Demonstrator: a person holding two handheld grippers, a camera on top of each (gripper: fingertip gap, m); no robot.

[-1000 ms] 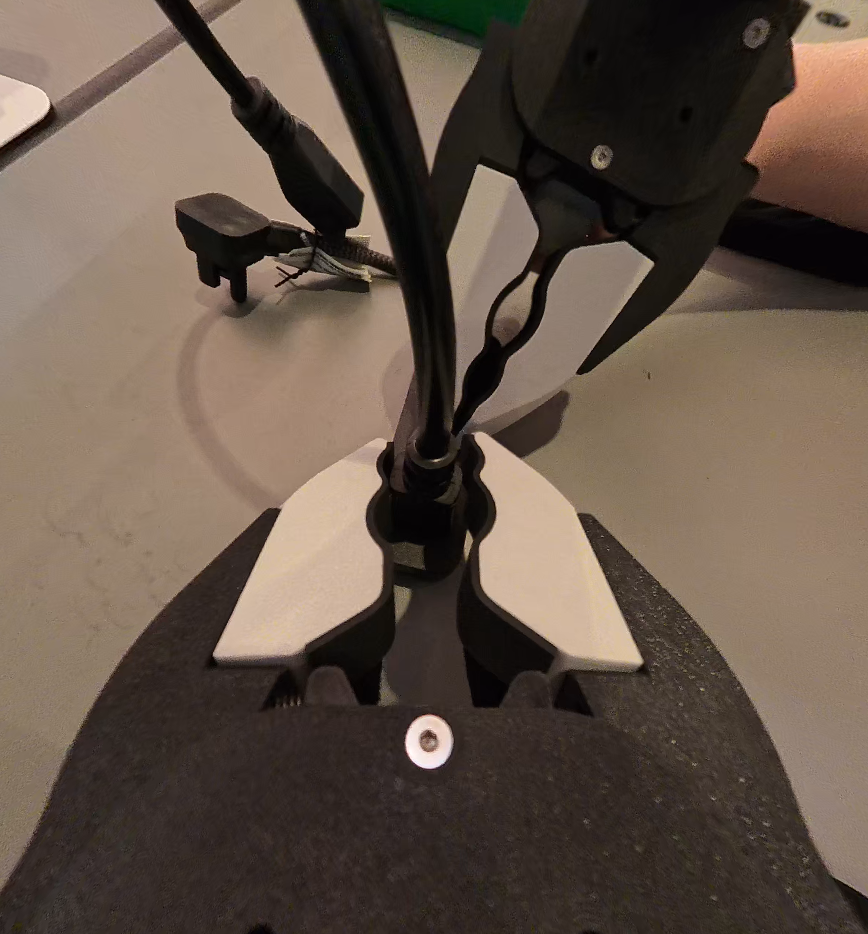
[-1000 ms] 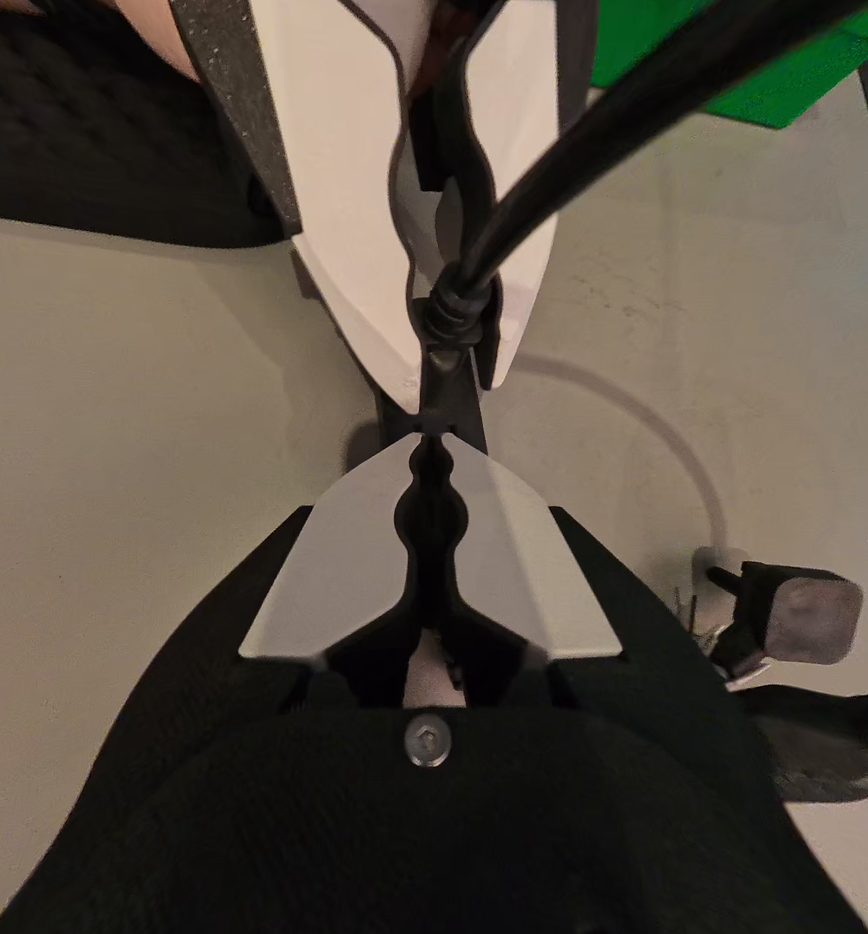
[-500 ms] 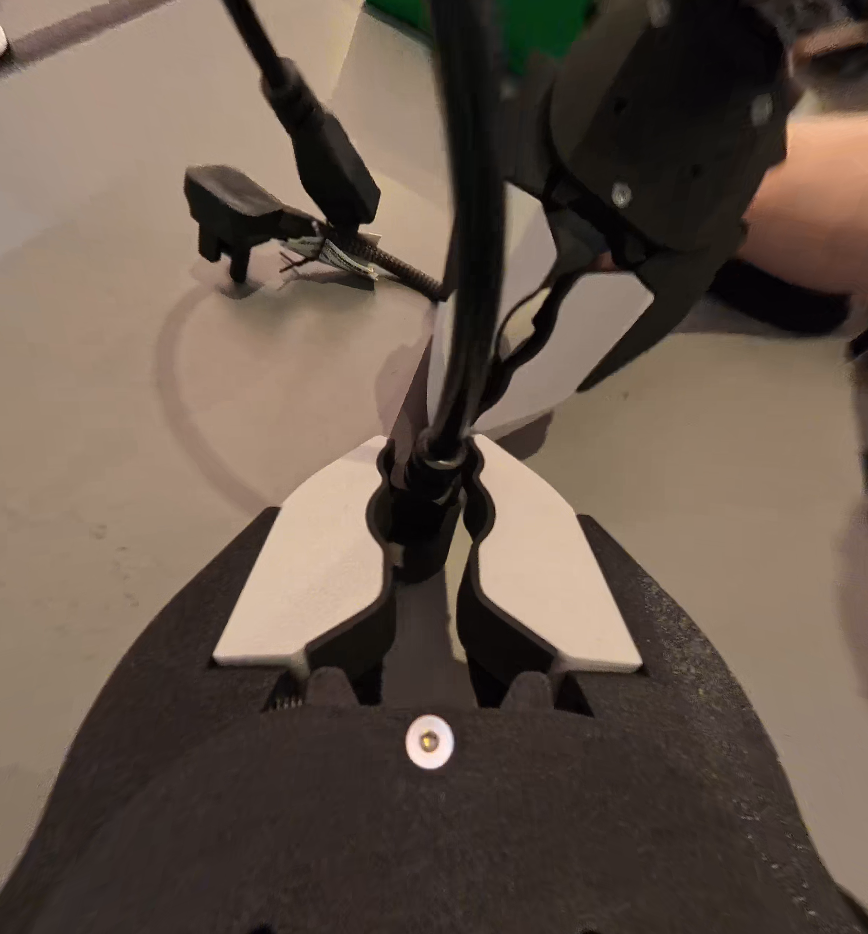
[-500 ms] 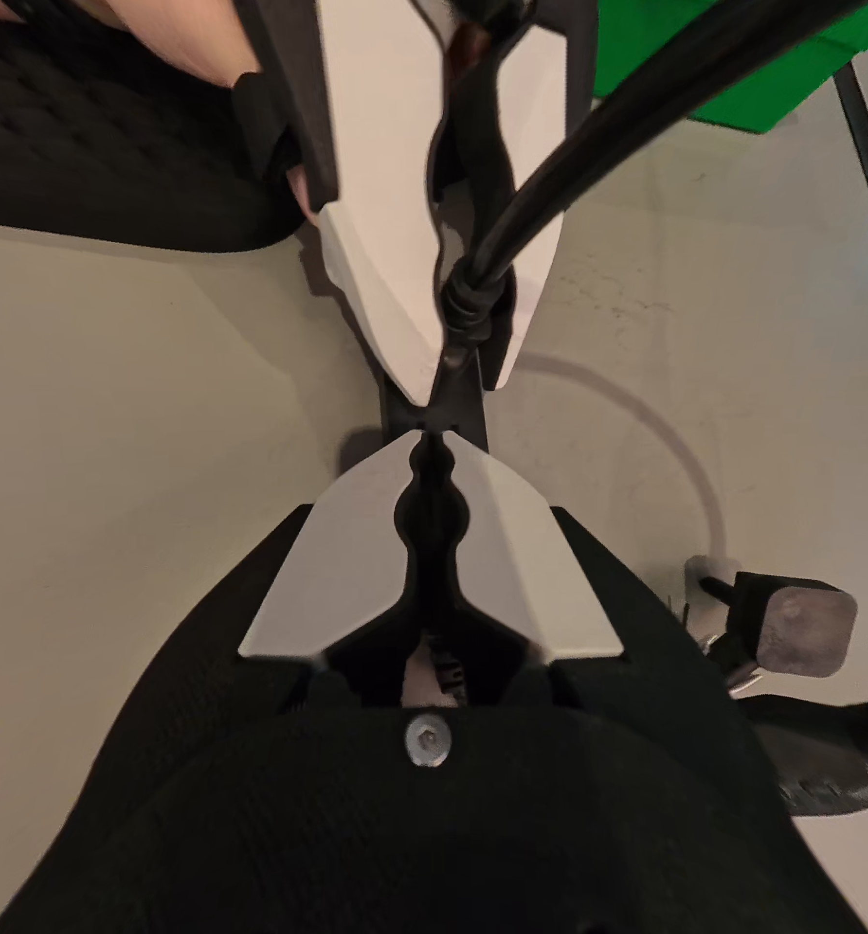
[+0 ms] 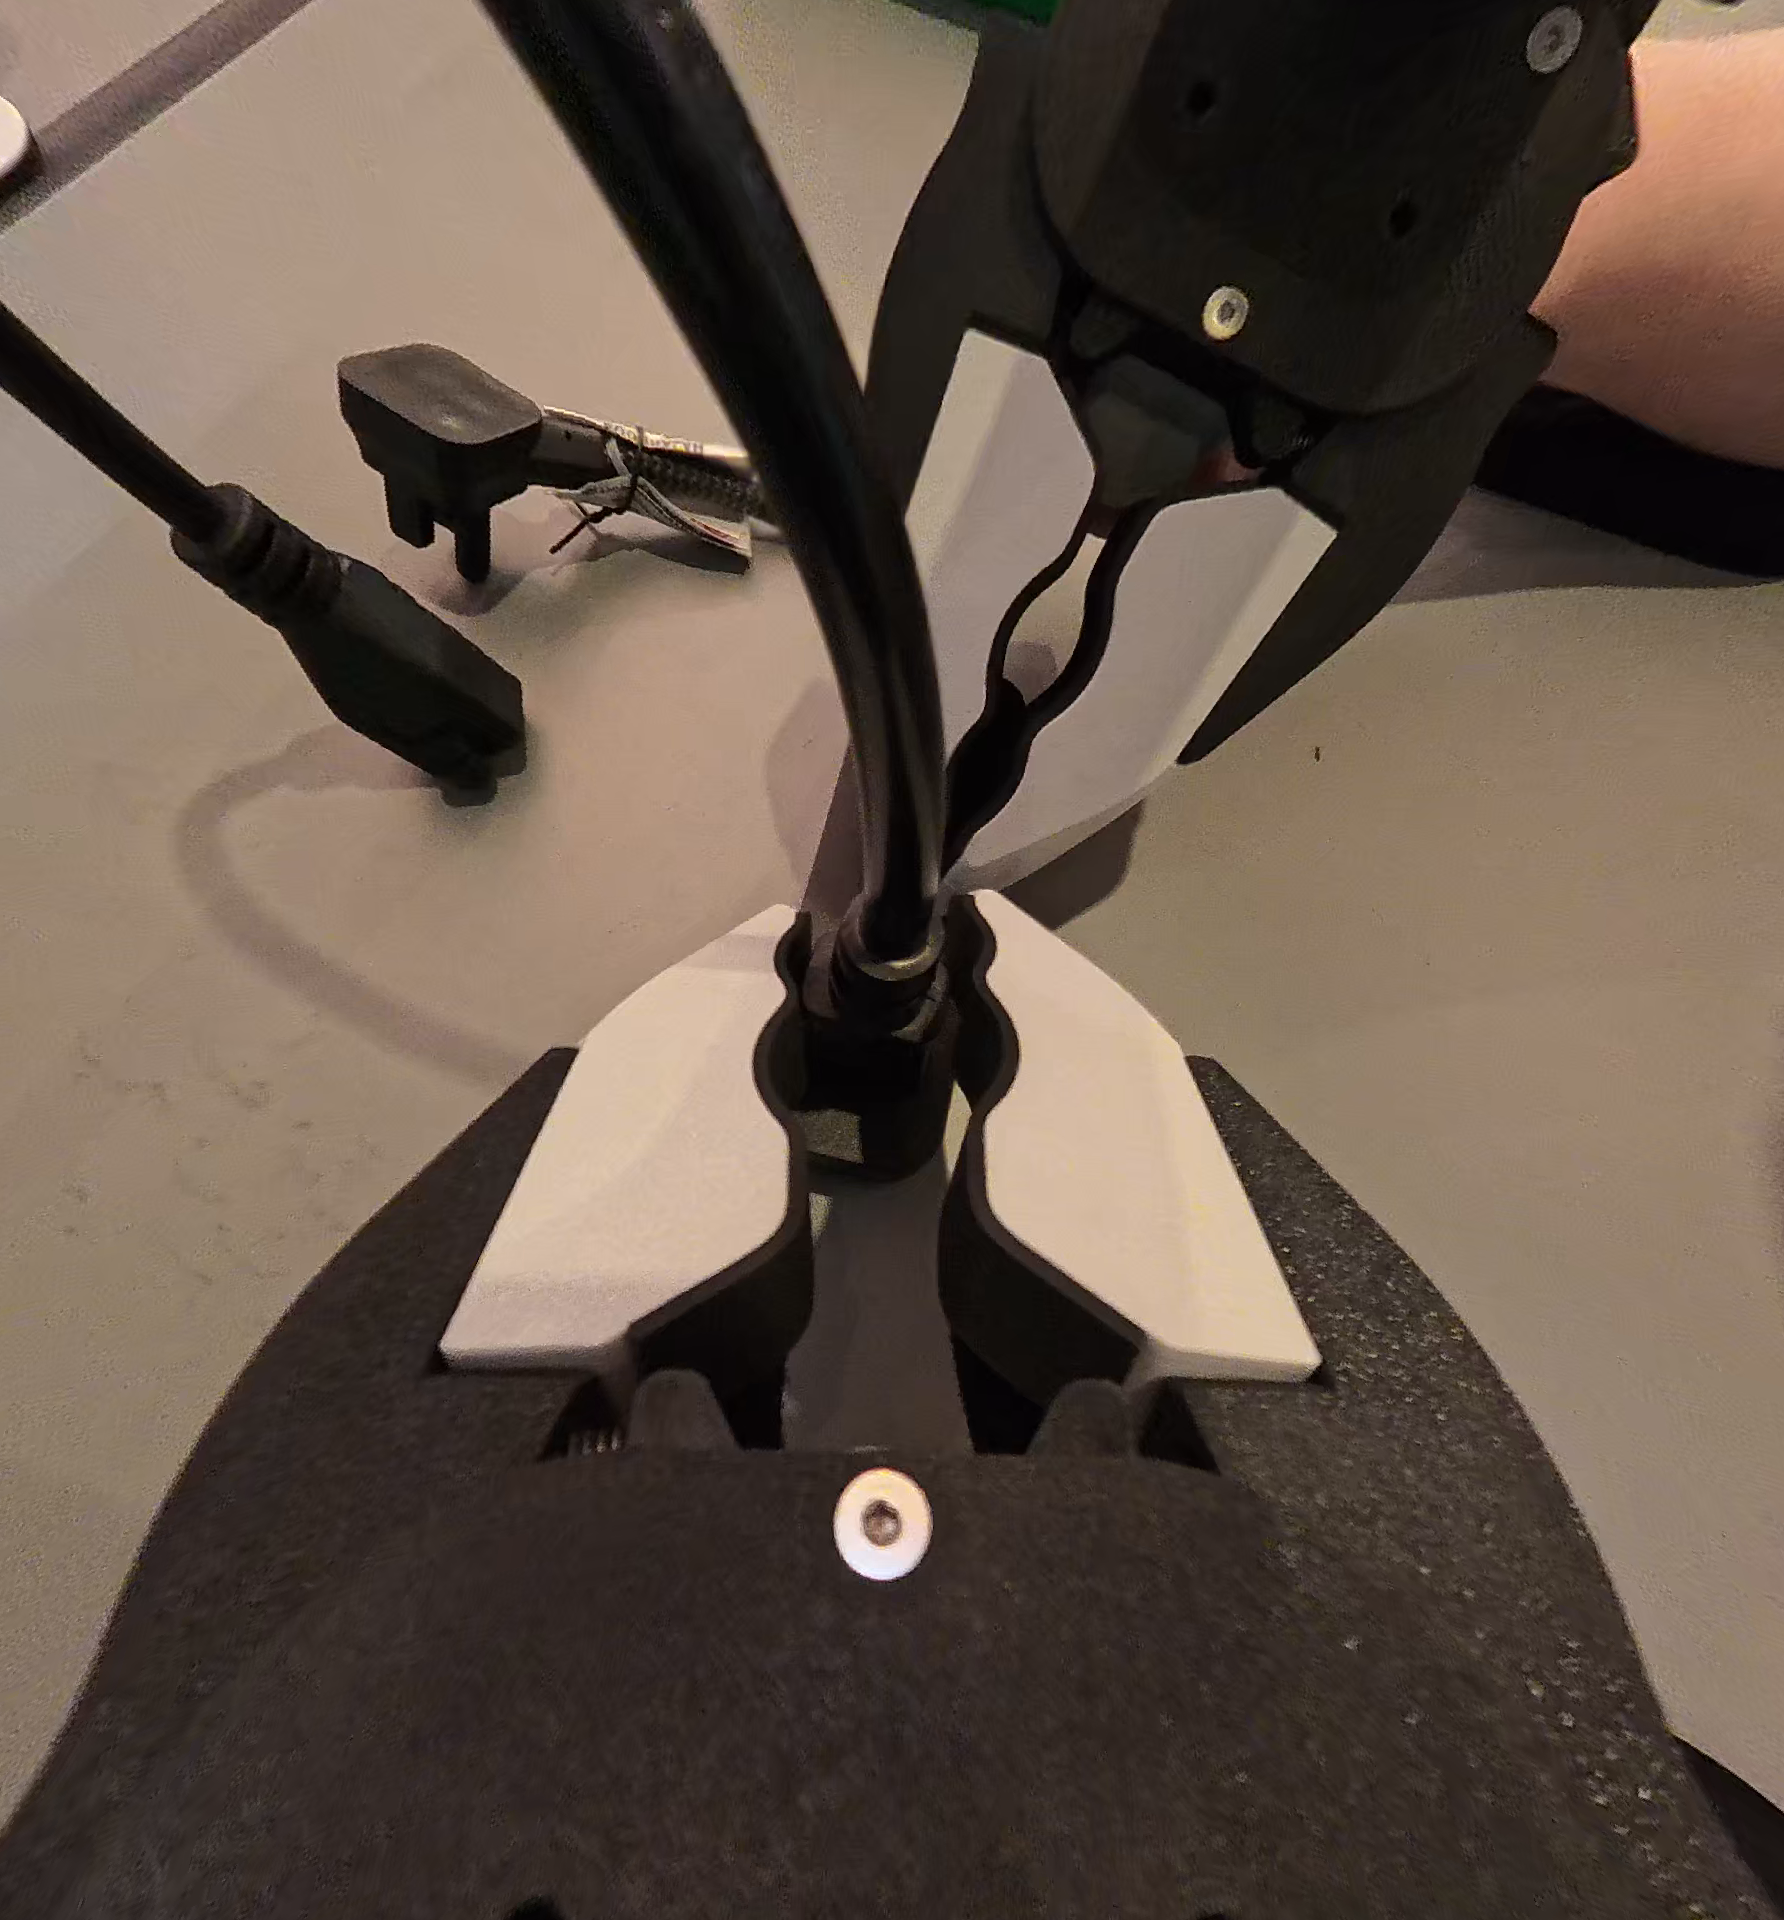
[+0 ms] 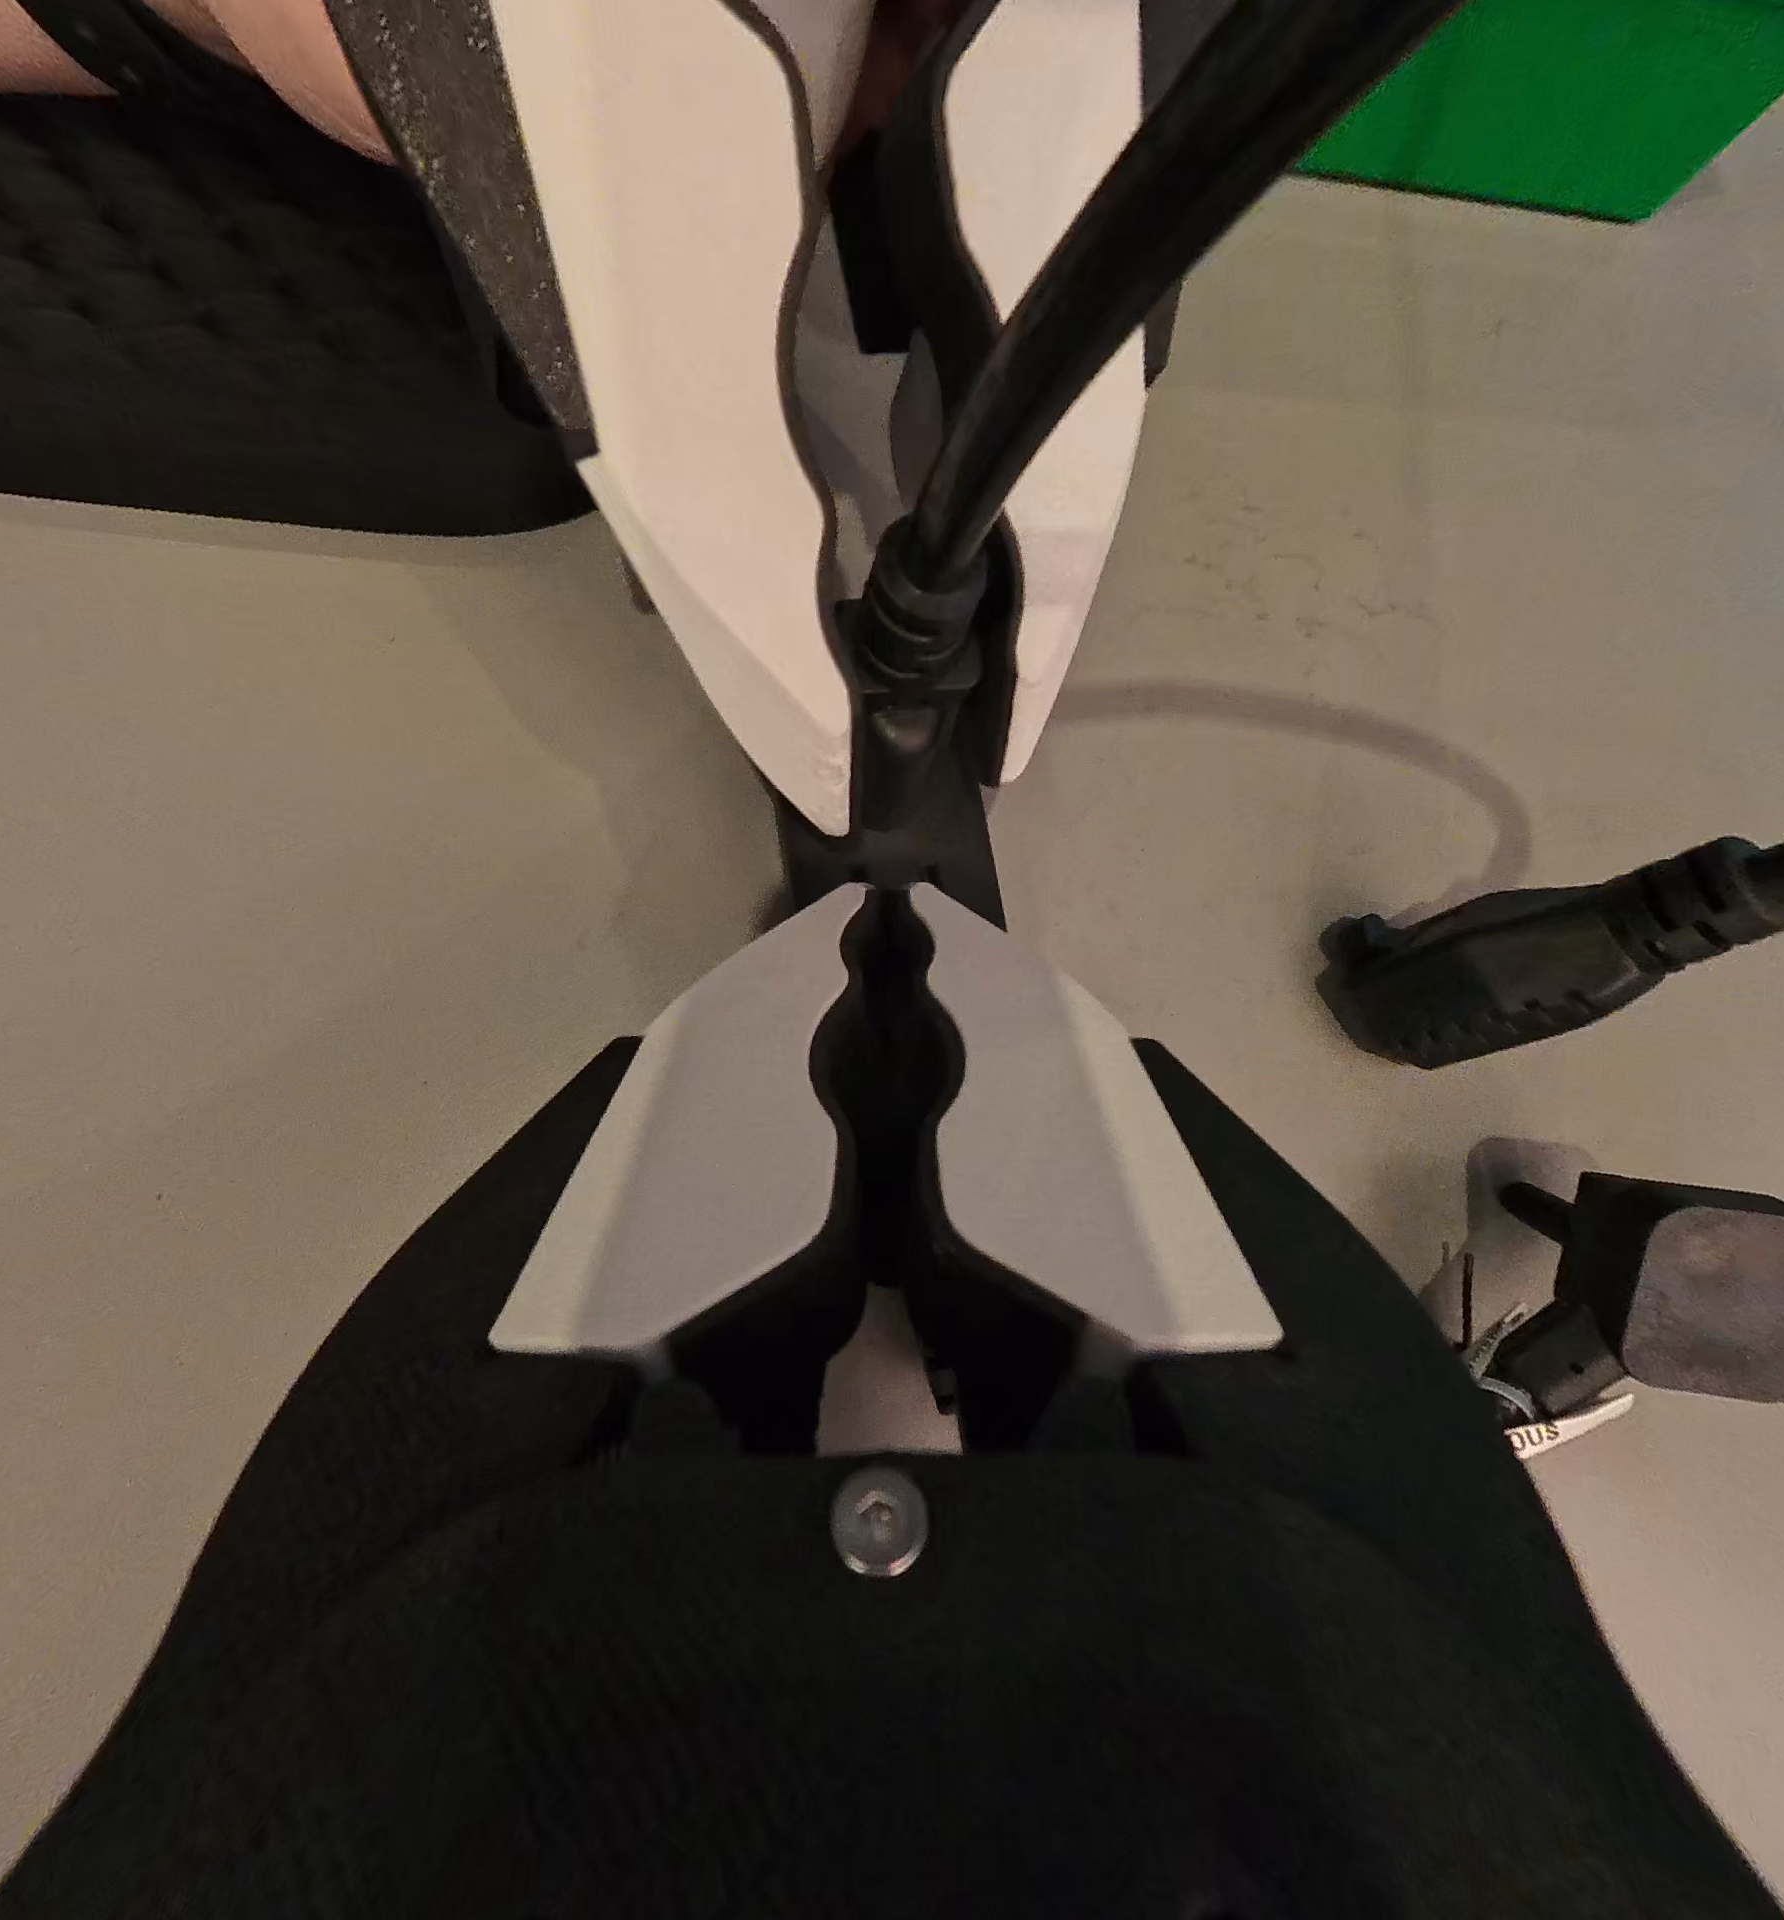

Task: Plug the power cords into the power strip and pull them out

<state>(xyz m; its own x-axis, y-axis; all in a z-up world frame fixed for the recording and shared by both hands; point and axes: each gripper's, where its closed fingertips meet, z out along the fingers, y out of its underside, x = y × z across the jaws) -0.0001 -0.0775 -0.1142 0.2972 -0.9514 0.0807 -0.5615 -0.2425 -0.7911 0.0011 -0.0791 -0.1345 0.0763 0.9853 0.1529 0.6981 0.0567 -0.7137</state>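
My left gripper point(image 5: 883, 914) is shut on the black plug point(image 5: 872, 1081) of a thick black power cord point(image 5: 763, 364) that rises up and away. My right gripper point(image 5: 955, 868) faces it tip to tip. In the right wrist view, my right gripper point(image 6: 883, 899) is shut with a black piece point(image 6: 888, 1081) filling the gap between its fingers, and its tips meet the front of the plug point(image 6: 914, 821). I cannot tell what this piece is. No power strip shows in either view.
A second black cord's plug point(image 5: 389, 665) rests tip-down on the grey table point(image 5: 1490, 935), also in the right wrist view point(image 6: 1522, 966). A three-pin plug on a braided cable point(image 5: 441, 416) lies beyond. A pale cable point(image 6: 1387, 738), green object point(image 6: 1594, 114), black mat point(image 6: 192, 312) and forearm point(image 5: 1719, 260) surround. My left and right fingertips are right by each other.
The second cord's plug has come down and to the left, and now touches the table nearer my left gripper. Both grippers stay shut and tip to tip.
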